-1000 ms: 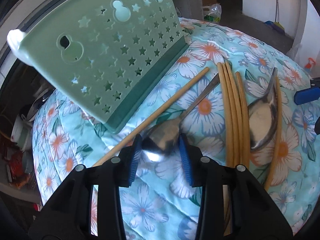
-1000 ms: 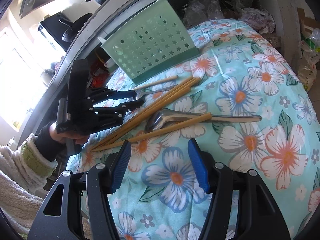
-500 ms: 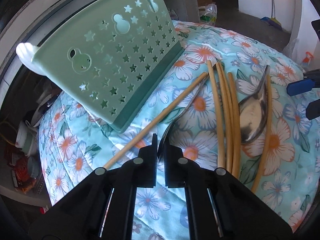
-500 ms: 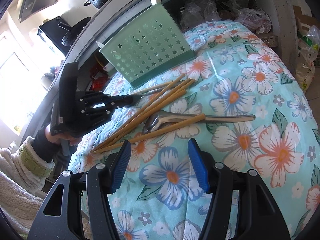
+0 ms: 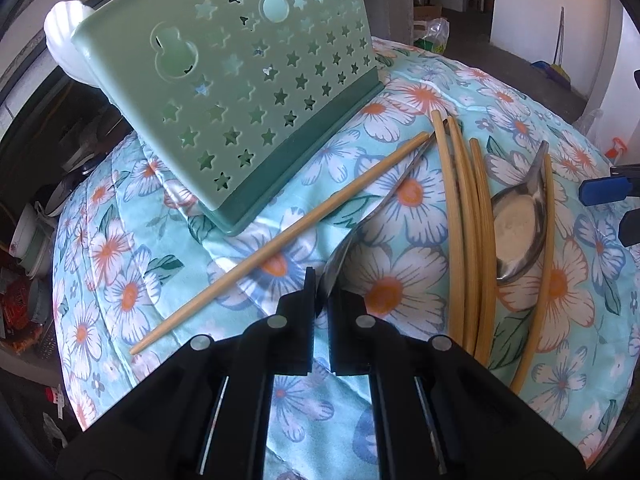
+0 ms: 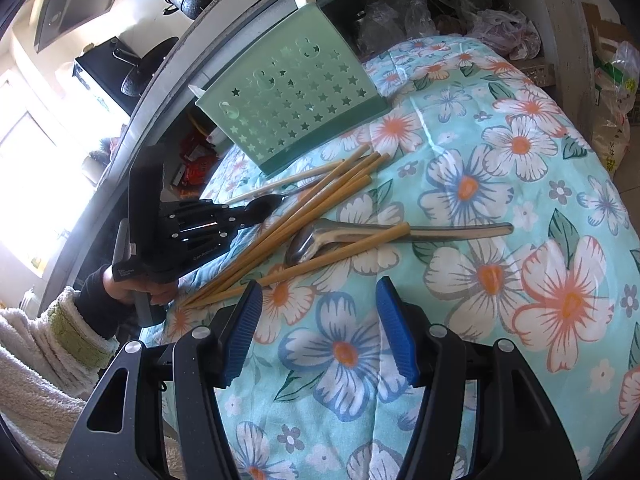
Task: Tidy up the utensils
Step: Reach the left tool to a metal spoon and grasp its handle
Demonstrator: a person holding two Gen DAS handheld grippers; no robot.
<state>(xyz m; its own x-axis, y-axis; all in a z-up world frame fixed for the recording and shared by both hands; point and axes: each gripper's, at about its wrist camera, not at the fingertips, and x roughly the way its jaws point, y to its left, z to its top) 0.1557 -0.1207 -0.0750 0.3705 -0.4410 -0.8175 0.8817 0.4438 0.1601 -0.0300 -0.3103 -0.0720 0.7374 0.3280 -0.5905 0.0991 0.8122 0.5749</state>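
Observation:
My left gripper (image 5: 322,284) is shut on the bowl of a metal spoon (image 5: 348,248), which stands on edge, its handle running toward the green star-holed utensil holder (image 5: 260,92). A single chopstick (image 5: 280,240) lies just left of it. Several chopsticks (image 5: 468,240) lie to the right, beside a second spoon (image 5: 520,232). In the right wrist view my right gripper (image 6: 318,320) stands open over the cloth with nothing between its fingers, below the second spoon (image 6: 400,232) and chopsticks (image 6: 312,216). The left gripper (image 6: 256,210) and holder (image 6: 288,108) sit farther back.
A floral cloth (image 6: 520,280) covers the rounded table, which drops off on all sides. A hand in a fuzzy white sleeve (image 6: 40,340) holds the left gripper. Clutter sits below the table's left edge (image 5: 28,240), and plastic bags (image 6: 616,92) on the right.
My left gripper has closed on the spoon's bowl, and the spoon has tipped from flat onto its edge. The right gripper has stayed where it was, still open.

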